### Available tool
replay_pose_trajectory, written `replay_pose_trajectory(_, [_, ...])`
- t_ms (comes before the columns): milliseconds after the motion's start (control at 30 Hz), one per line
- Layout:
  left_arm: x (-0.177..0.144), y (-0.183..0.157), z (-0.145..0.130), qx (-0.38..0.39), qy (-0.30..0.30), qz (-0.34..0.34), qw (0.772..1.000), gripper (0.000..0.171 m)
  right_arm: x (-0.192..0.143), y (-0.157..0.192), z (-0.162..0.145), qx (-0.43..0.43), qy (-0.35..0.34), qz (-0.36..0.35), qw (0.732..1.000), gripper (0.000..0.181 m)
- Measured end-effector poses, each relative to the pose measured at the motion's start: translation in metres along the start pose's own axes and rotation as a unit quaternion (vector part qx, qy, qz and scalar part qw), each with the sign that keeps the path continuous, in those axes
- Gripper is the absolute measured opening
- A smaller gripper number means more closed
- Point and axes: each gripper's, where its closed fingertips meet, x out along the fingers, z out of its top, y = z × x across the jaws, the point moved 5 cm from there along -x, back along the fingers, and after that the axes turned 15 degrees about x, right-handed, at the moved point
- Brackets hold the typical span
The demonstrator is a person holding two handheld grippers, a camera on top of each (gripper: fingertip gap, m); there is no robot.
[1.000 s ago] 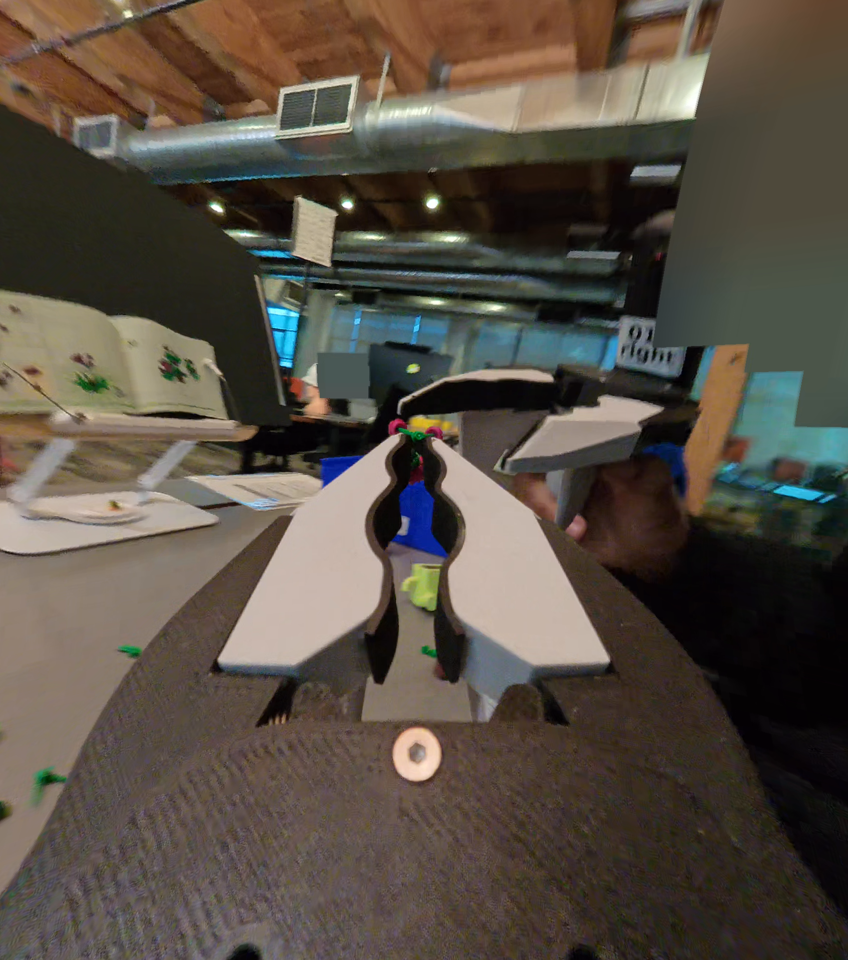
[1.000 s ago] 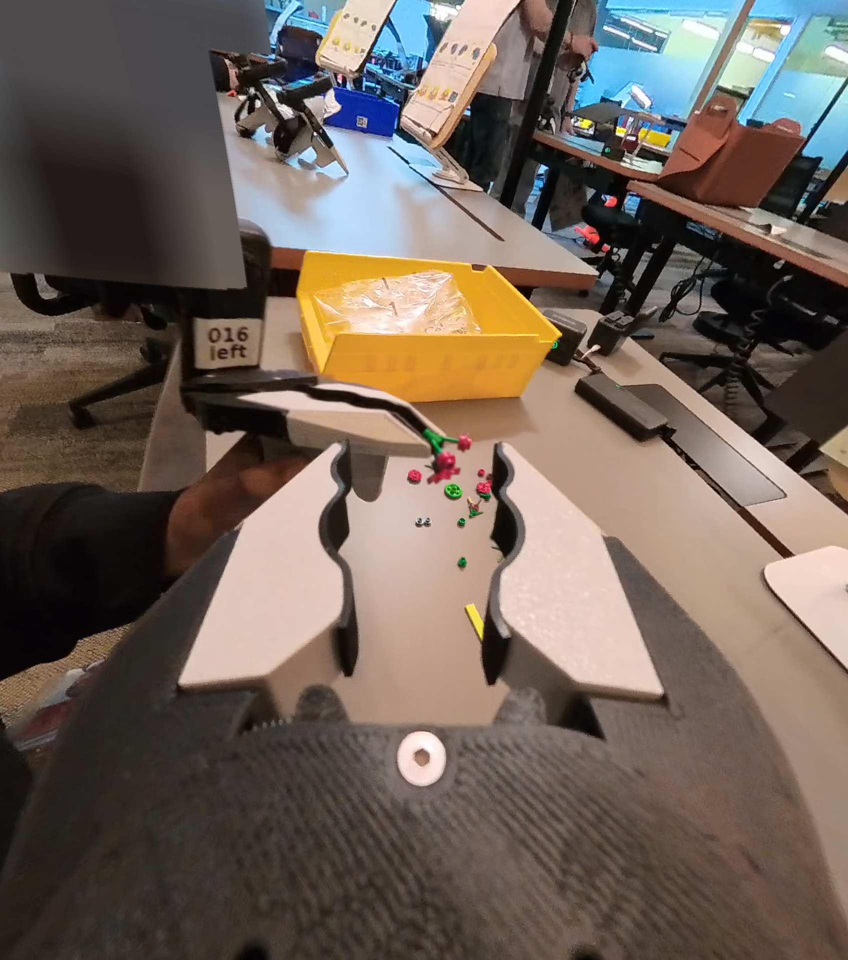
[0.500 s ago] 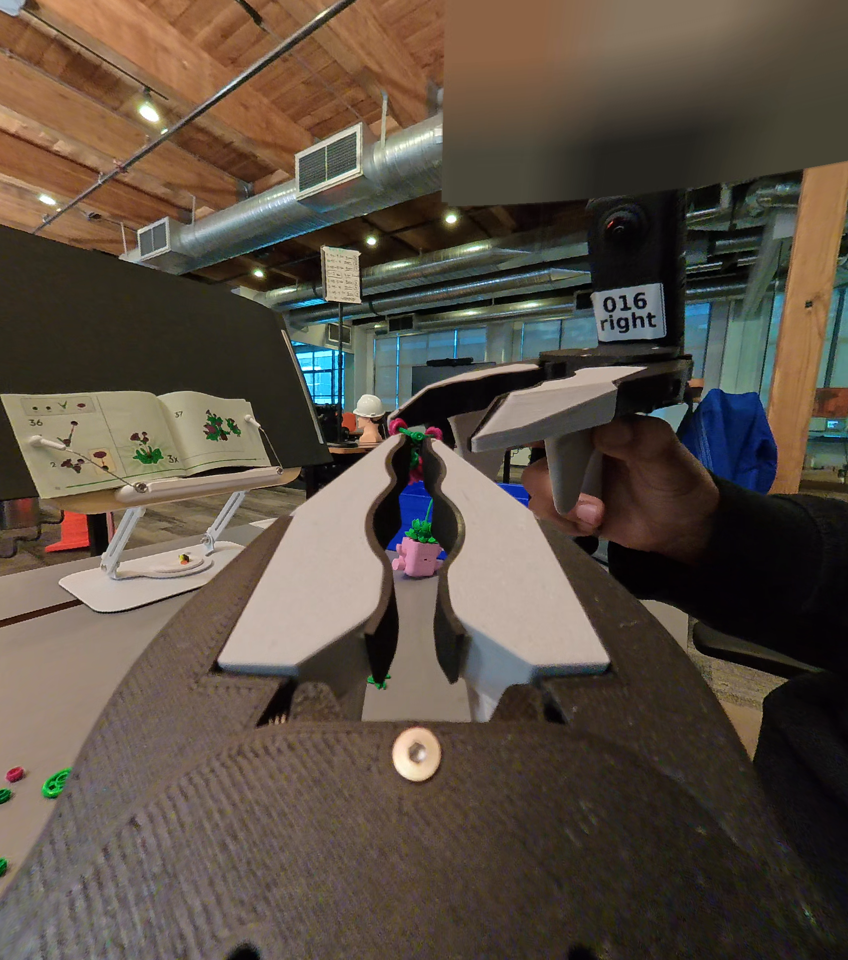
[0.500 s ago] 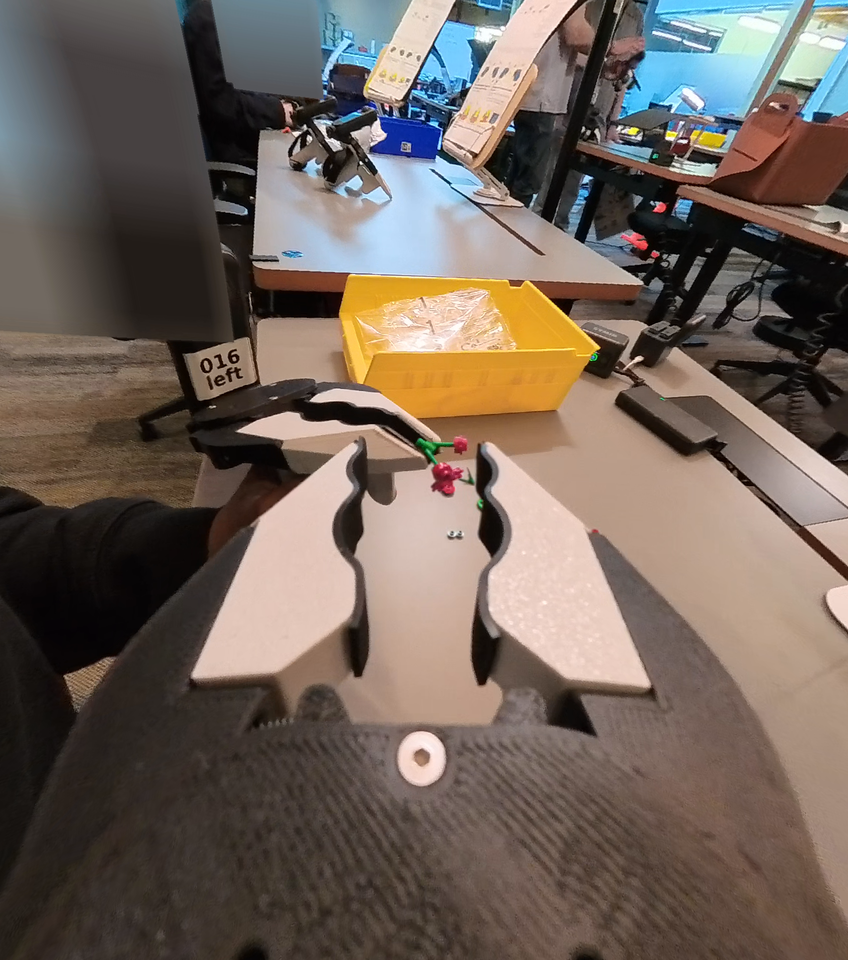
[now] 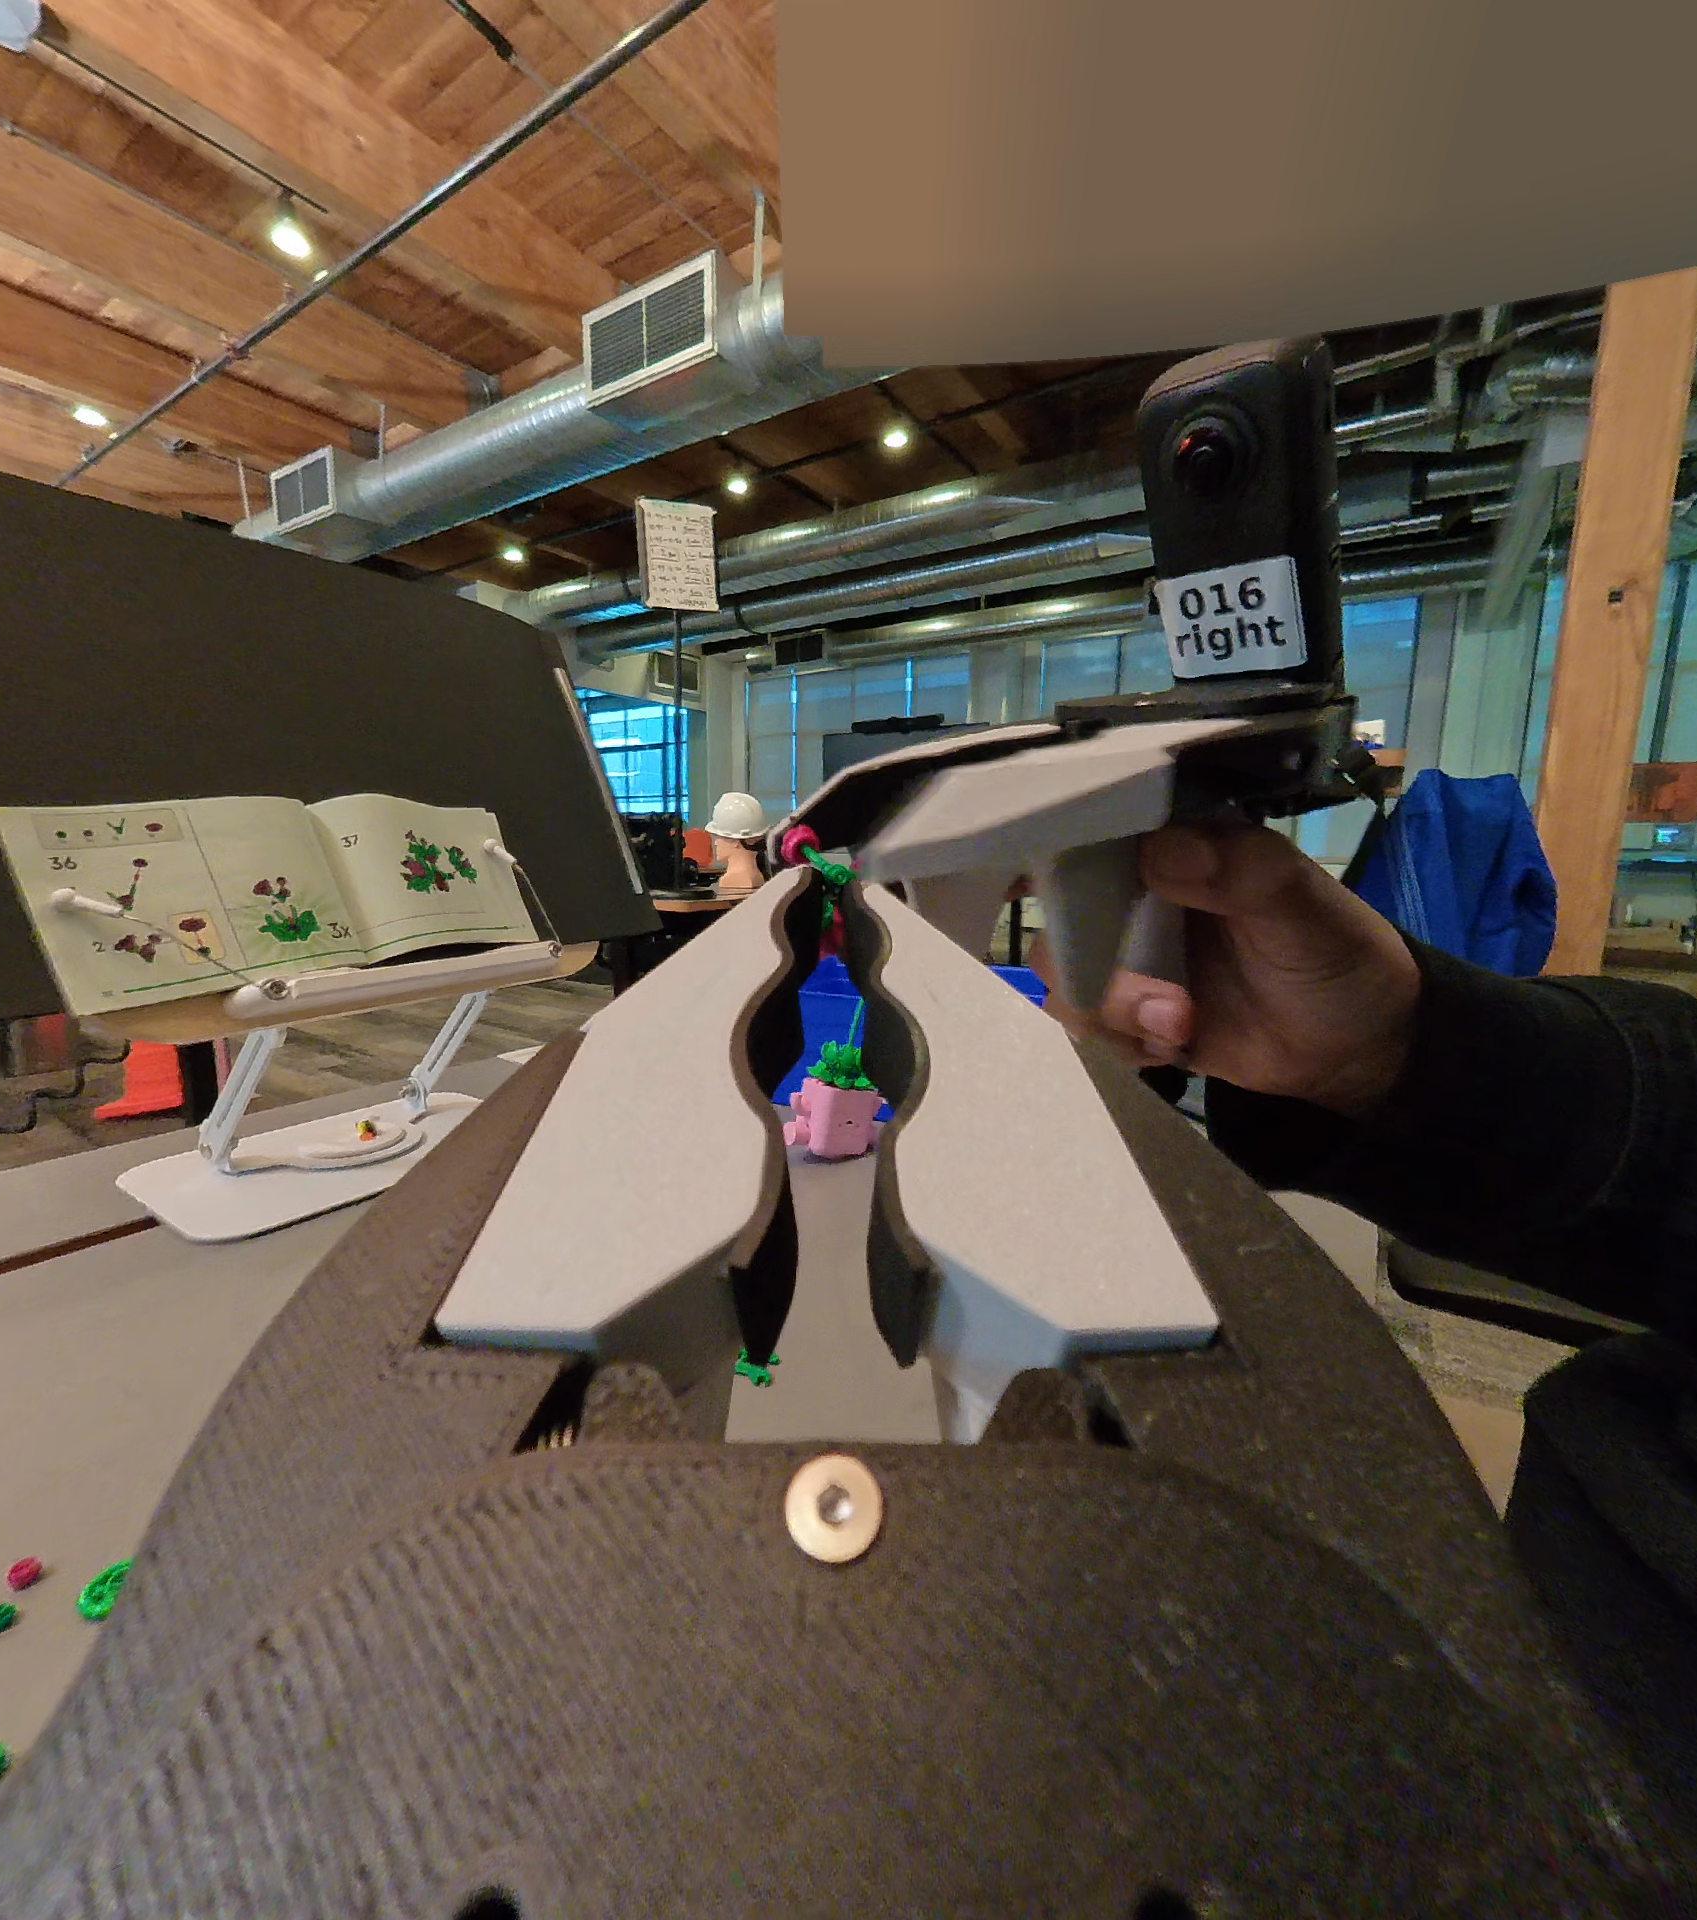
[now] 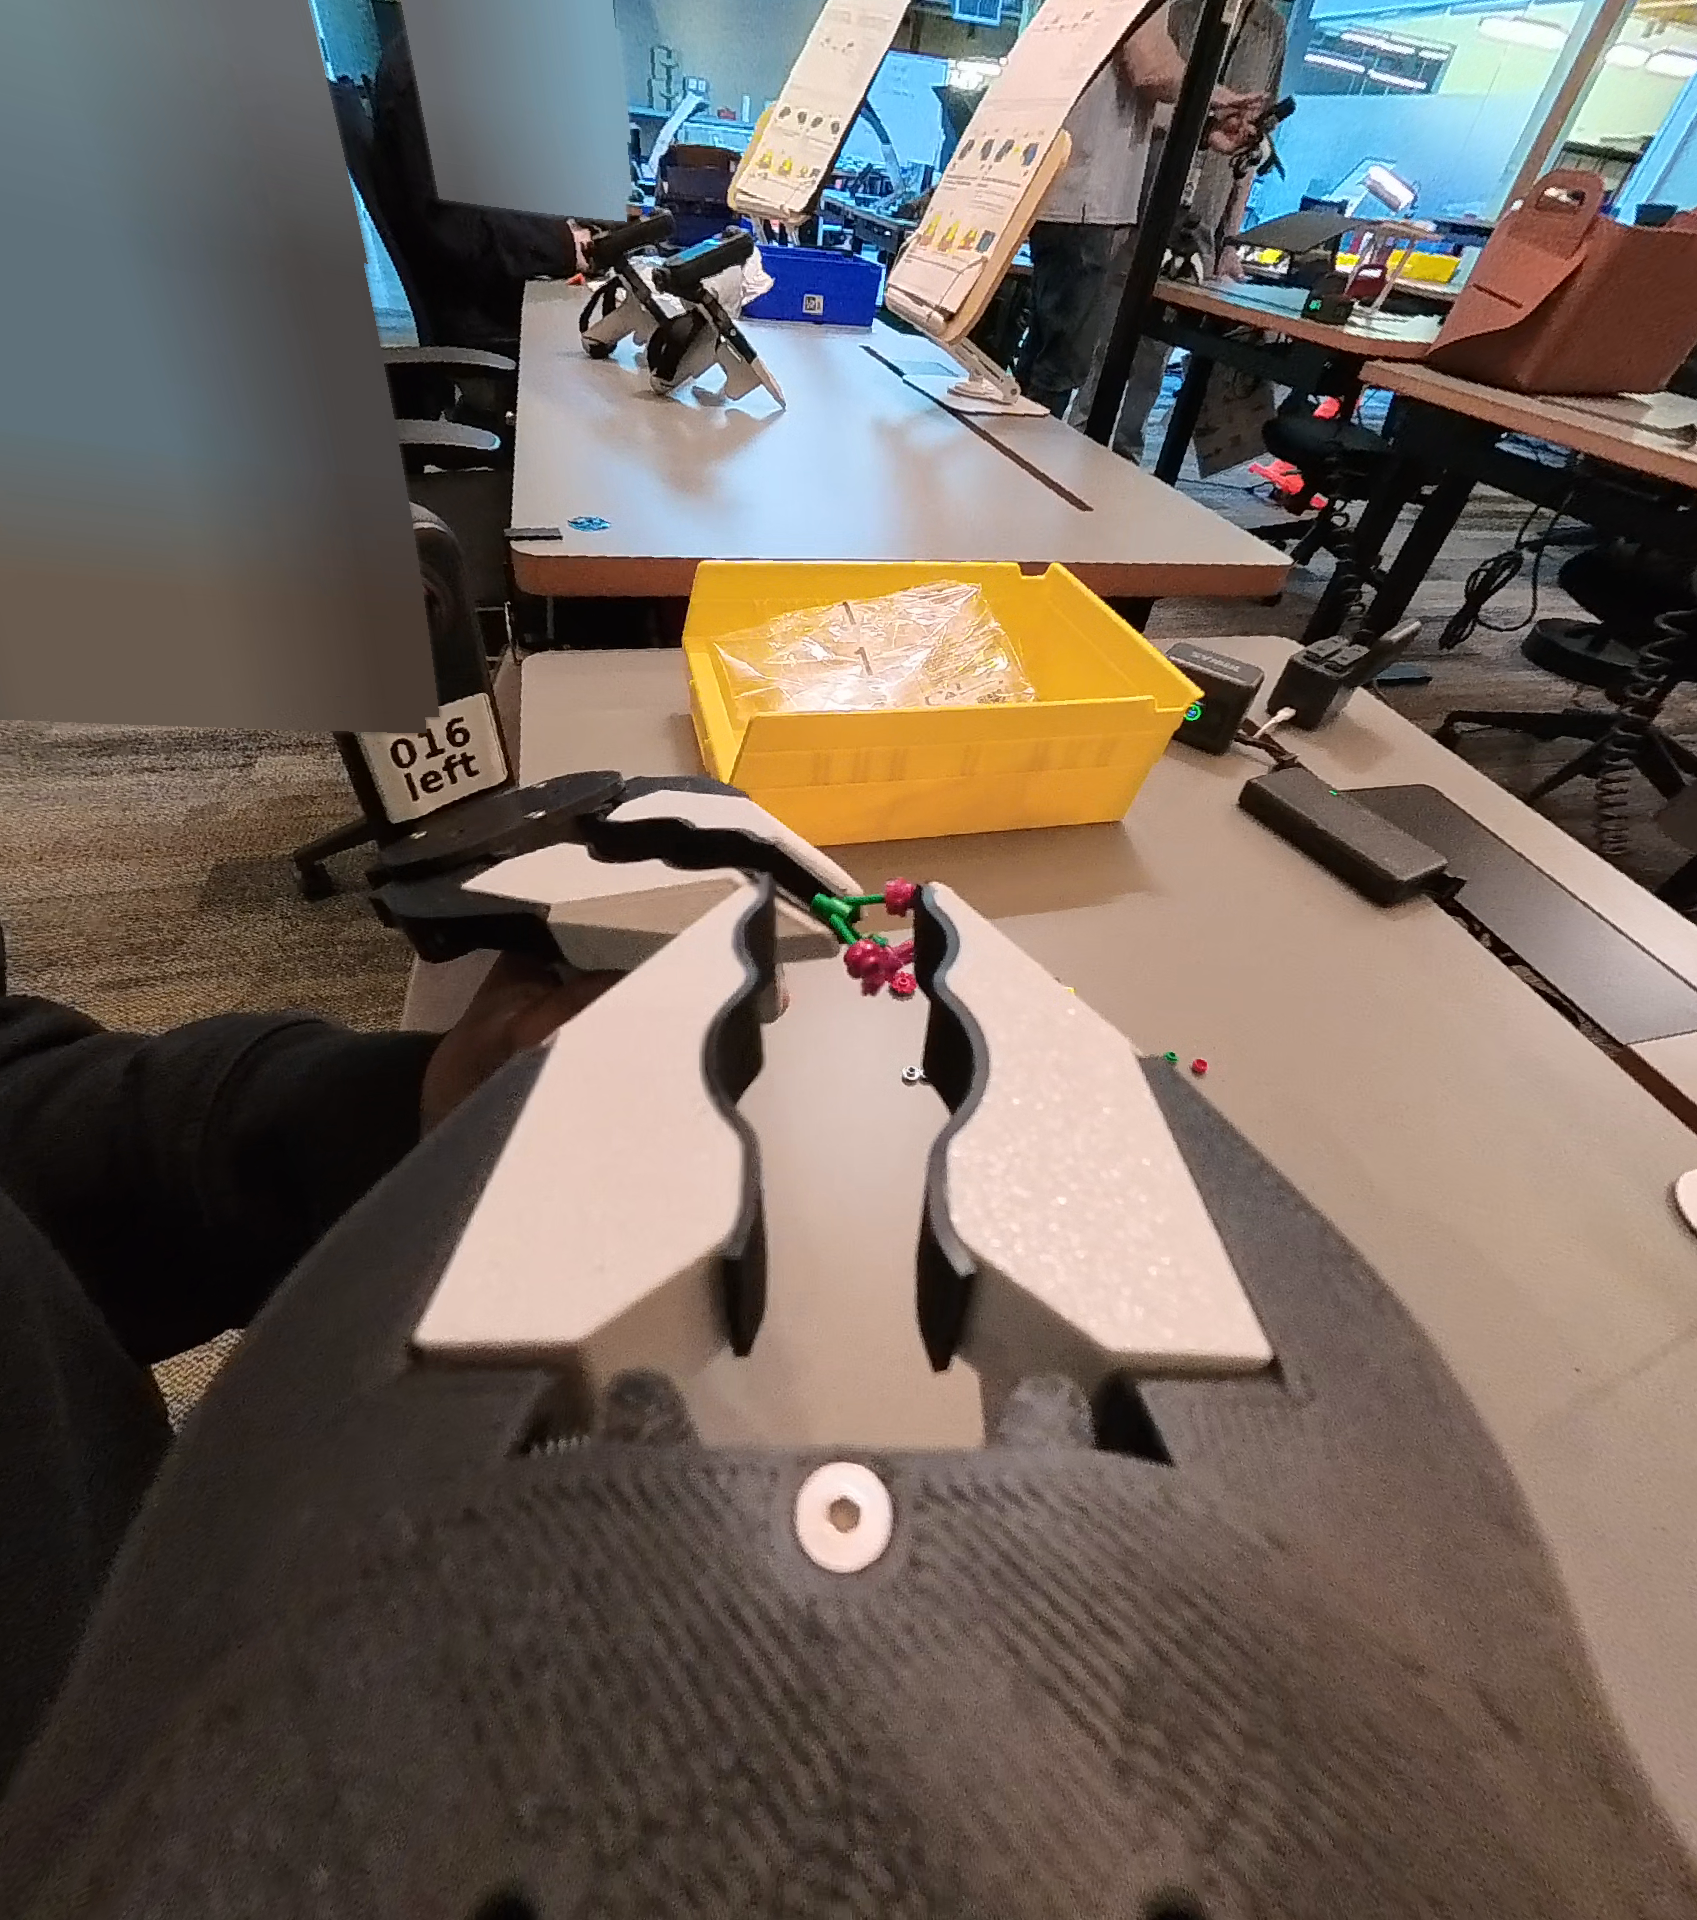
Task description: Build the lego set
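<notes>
My left gripper [image 5: 825,896] is shut on the green stem of a small flower sprig [image 5: 828,883] with magenta blooms, held above the table. In the right wrist view the sprig [image 6: 870,940] sits between the fingertips of my right gripper [image 6: 844,925], which is open around it. I cannot tell whether the fingers touch it. The left gripper [image 6: 792,883] comes in from the left there. The right gripper [image 5: 808,831] comes in from the right in the left wrist view. A pink pot with a green plant [image 5: 833,1117] stands on the table beyond.
An open instruction booklet [image 5: 272,894] rests on a white stand at the left. A yellow bin [image 6: 937,748] with plastic bags stands ahead in the right wrist view, with black power bricks [image 6: 1343,836] to its right. Small green and magenta pieces [image 5: 101,1590] lie loose on the table. My two grippers' fingertips are within a few centimetres of each other.
Both grippers have risen and steadied with the sprig between them. The right gripper's fingers have narrowed around the sprig. The left gripper has kept hold of the stem.
</notes>
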Motion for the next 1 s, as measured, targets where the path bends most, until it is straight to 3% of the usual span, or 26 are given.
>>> replay_pose_trajectory(33, [0.0006, -0.0014, 0.0002, 0.003, 0.0, -0.002, 1.0, 0.001, -0.0007, -0.0012, 0.0006, -0.001, -0.003, -0.006, 1.0, 0.018])
replay_pose_trajectory(667, [0.003, -0.0019, 0.0003, 0.009, 0.001, 0.024, 1.0, 0.001, -0.0006, -0.0027, 0.0008, -0.009, -0.014, -0.02, 1.0, 0.017])
replay_pose_trajectory(1000, [0.0031, -0.0003, -0.0021, 0.011, 0.012, 0.032, 0.999, 0.0, 0.0019, 0.0016, 0.0017, -0.098, 0.006, -0.084, 0.992, 0.016])
